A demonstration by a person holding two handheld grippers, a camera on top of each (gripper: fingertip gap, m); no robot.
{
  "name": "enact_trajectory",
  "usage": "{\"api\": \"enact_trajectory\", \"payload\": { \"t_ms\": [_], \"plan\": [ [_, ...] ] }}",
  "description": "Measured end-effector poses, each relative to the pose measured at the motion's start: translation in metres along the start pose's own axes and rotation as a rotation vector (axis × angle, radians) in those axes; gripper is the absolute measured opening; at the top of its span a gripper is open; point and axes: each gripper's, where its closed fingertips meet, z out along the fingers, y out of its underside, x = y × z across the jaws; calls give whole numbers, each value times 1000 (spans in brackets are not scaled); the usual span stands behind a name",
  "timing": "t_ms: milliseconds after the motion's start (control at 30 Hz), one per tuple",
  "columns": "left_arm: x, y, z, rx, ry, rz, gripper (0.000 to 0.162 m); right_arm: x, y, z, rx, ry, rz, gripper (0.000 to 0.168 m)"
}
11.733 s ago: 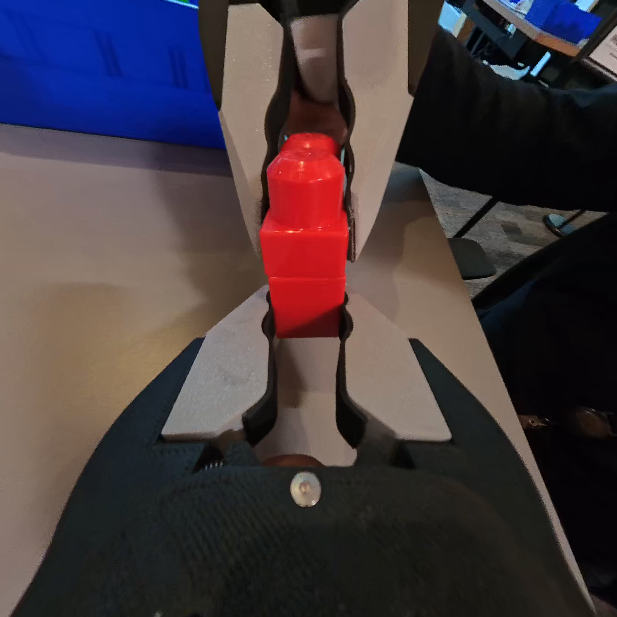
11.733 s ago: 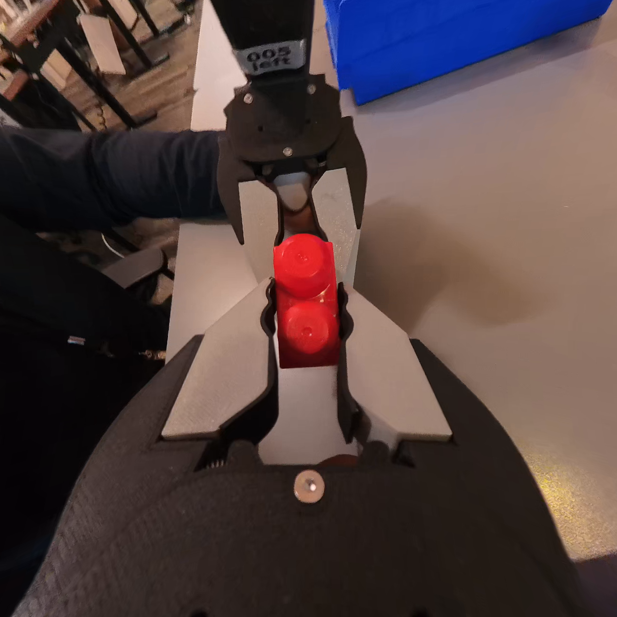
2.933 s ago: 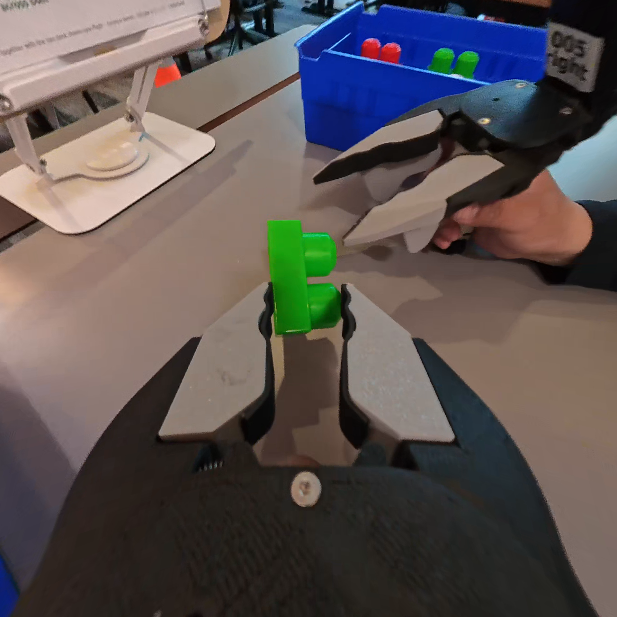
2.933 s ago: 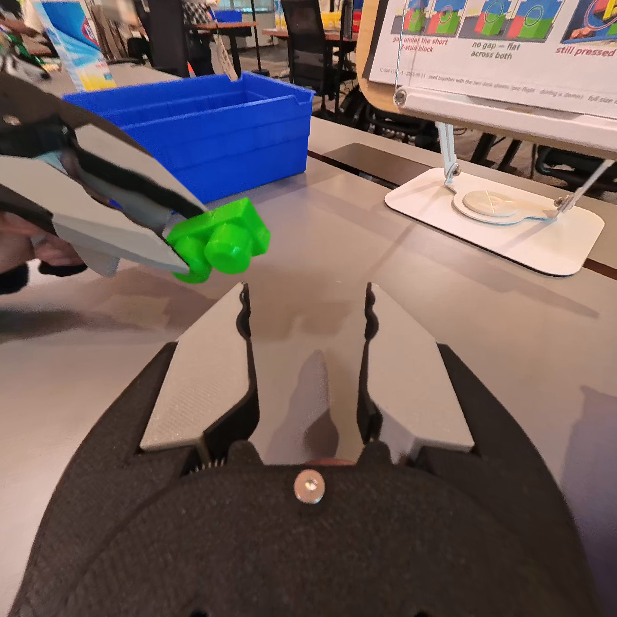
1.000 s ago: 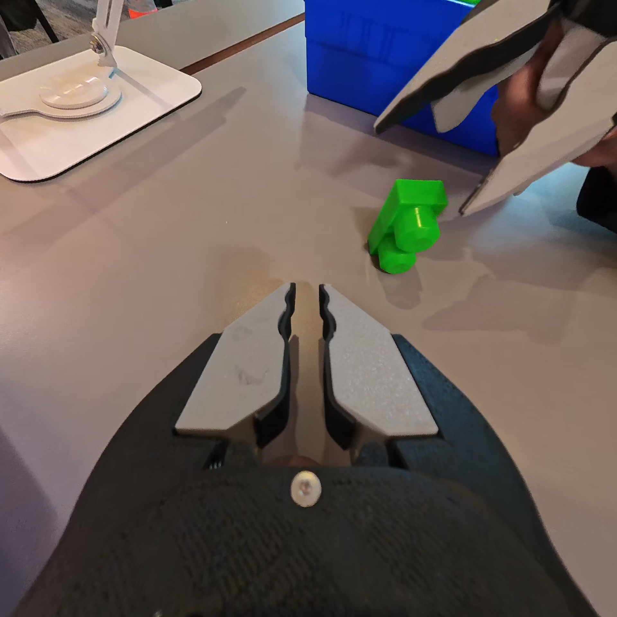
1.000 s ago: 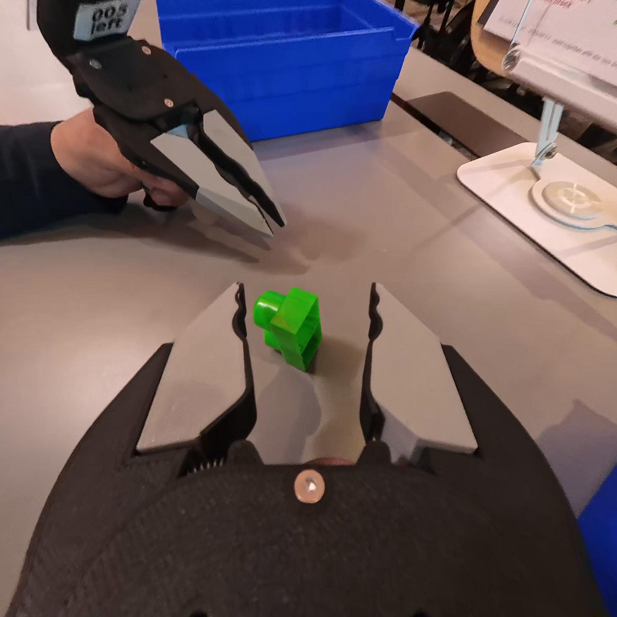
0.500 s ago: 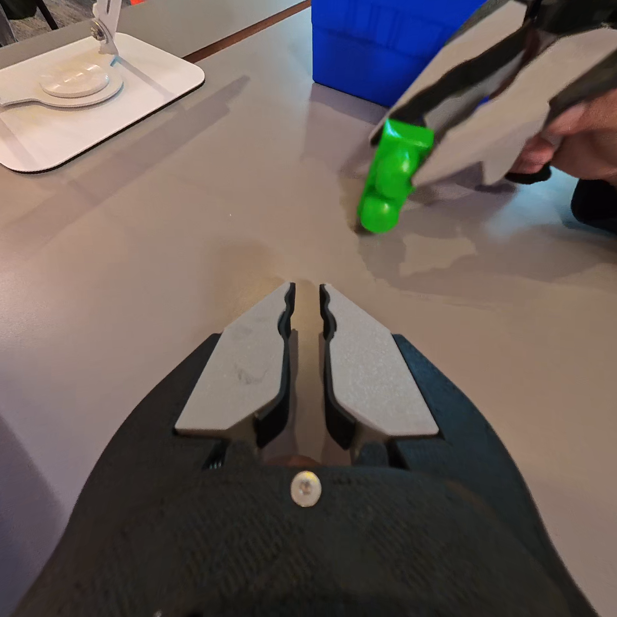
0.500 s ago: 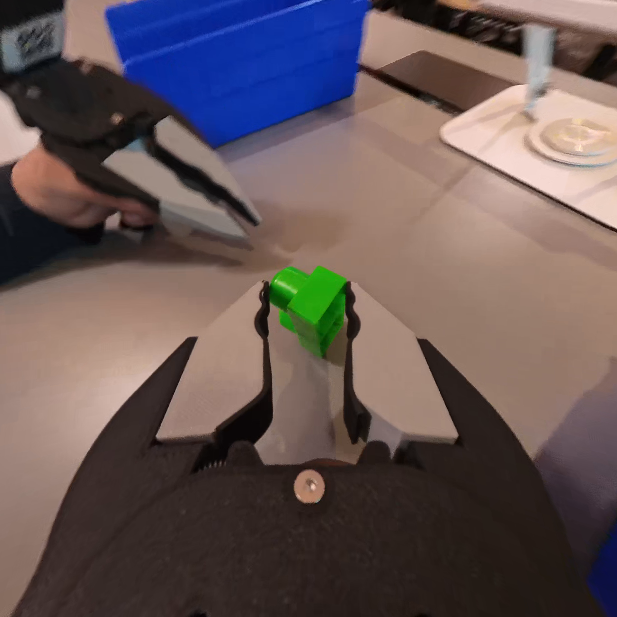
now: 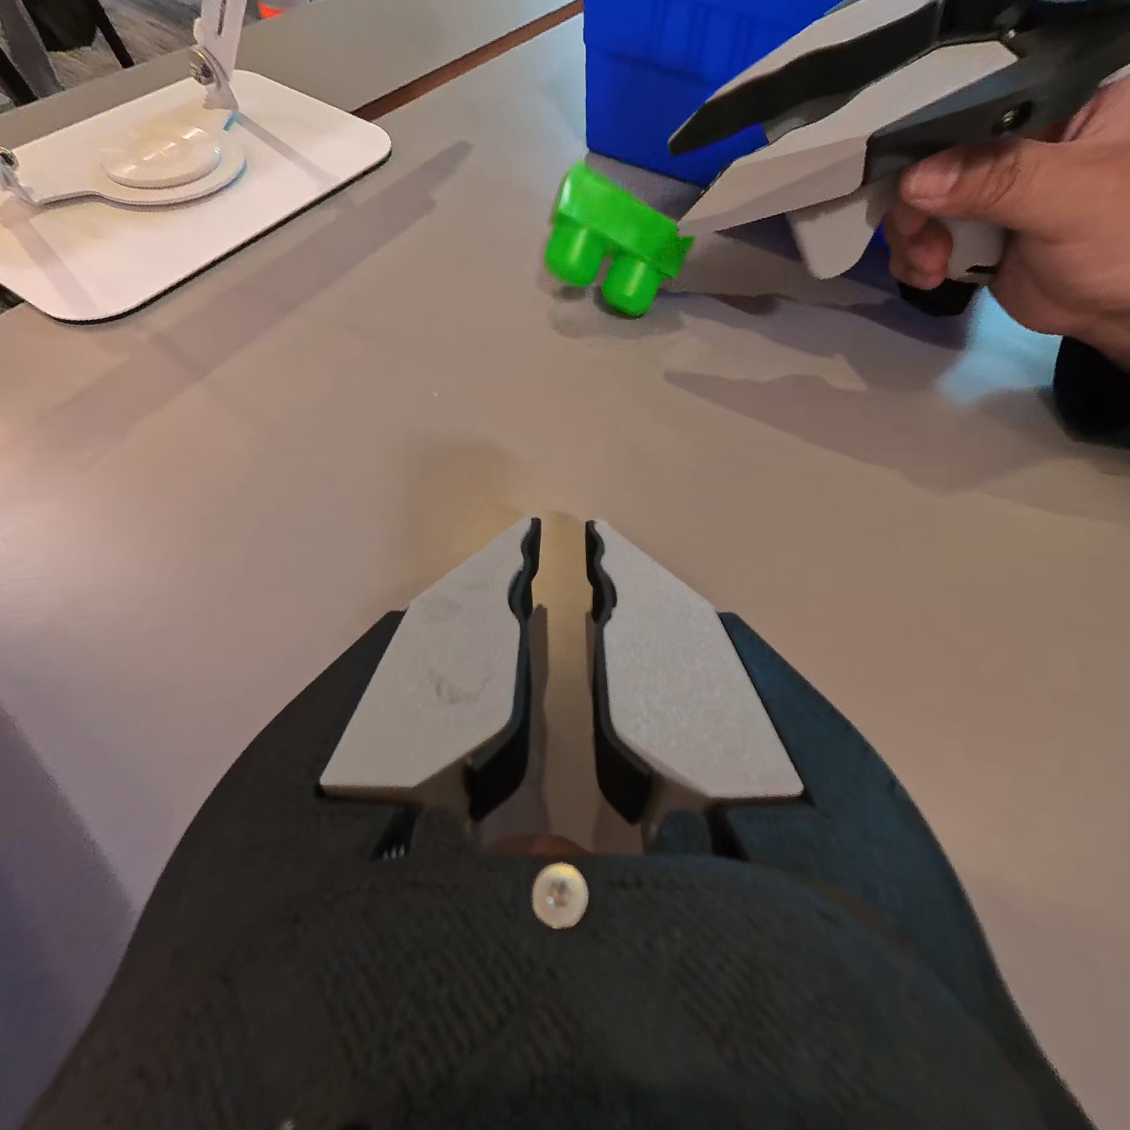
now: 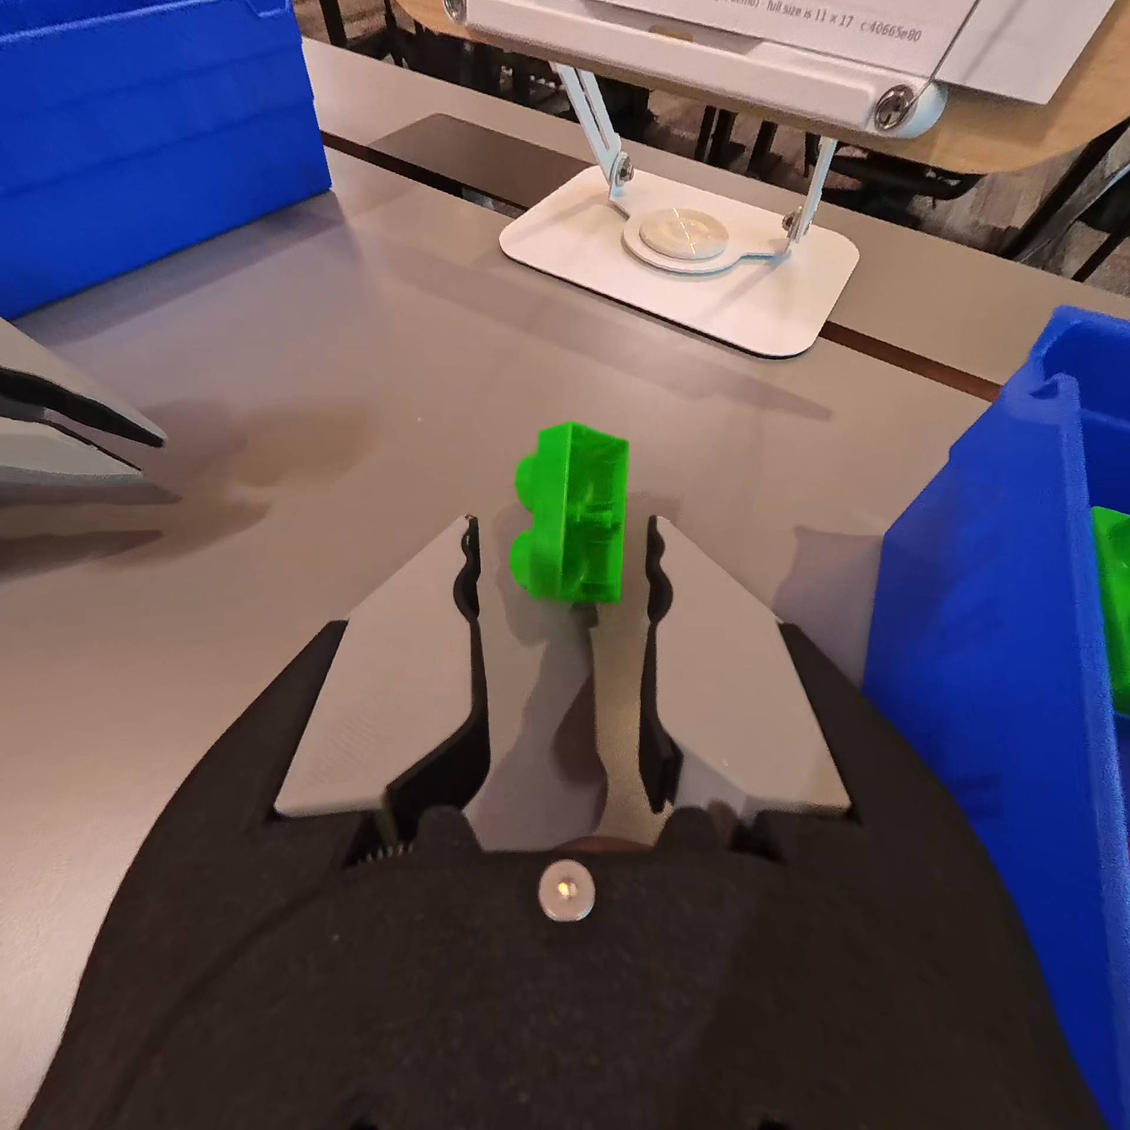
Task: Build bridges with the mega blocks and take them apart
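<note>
Right wrist view: the right gripper [image 10: 562,532] stands moderately open around a bright green two-stud plastic building block [image 10: 575,520]. The block sits between the fingertips with a thin gap on each side, its studs facing the left finger and its hollow underside facing the right one, so nothing is clamped. It lies over the grey worktop [image 10: 306,379], on the near side of the white flat-based document stand [image 10: 672,269]. From the left wrist view its studs point down at the worktop with a shadow right under them; I cannot tell whether they touch the surface. A blue plastic bin [image 10: 153,153] stands to the left of the stand, and a second blue plastic bin [image 10: 978,550] stands nearer and to the right of it, with another green block [image 10: 1113,611] inside. The left gripper [image 9: 562,526] hovers over bare worktop, well clear of the stand, jaws drawn to a narrow slit and holding nothing. A person's hand [image 9: 1039,214] grips the right gripper's handle.
</note>
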Motion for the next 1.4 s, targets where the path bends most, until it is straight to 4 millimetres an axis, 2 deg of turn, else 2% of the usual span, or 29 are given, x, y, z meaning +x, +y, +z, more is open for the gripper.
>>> {"api": "enact_trajectory", "payload": {
  "t_ms": [233,367,467,533,633,800,900,1000,1167,1300,1400],
  "plan": [
    [-4,-3,-5,5,-29,41,16,-6,-20,-10,106,-21,-1,55],
    [1,-7,-9,30,-27,74,21,-13,-21,-10,116,-33,-33,55],
    [7,-10,-22,73,-2,15,29,-16,-20,-9,118,-37,-47,55],
    [7,-15,-39,112,1,-43,35,-19,-20,-9,119,-51,-44,55],
    [-7,-33,-81,219,-70,-82,38,-23,-21,-9,122,-62,-50,55],
    [-69,-55,-166,329,-279,-244,41,-29,-26,-12,142,-76,-63,55],
    [-101,-51,-197,346,-336,-324,46,-31,-28,-13,150,-76,-71,54],
    [-126,-28,-203,273,-379,-407,55,-31,-28,-13,156,-75,-74,54],
    [-145,5,-202,212,-419,-465,55,-31,-28,-13,158,-77,-72,54],
    [-153,20,-197,189,-428,-495,55,-33,-28,-13,160,-79,-77,54],
    [-160,23,-195,180,-440,-495,55,-33,-27,-13,158,-75,-85,54]
  ]
}}
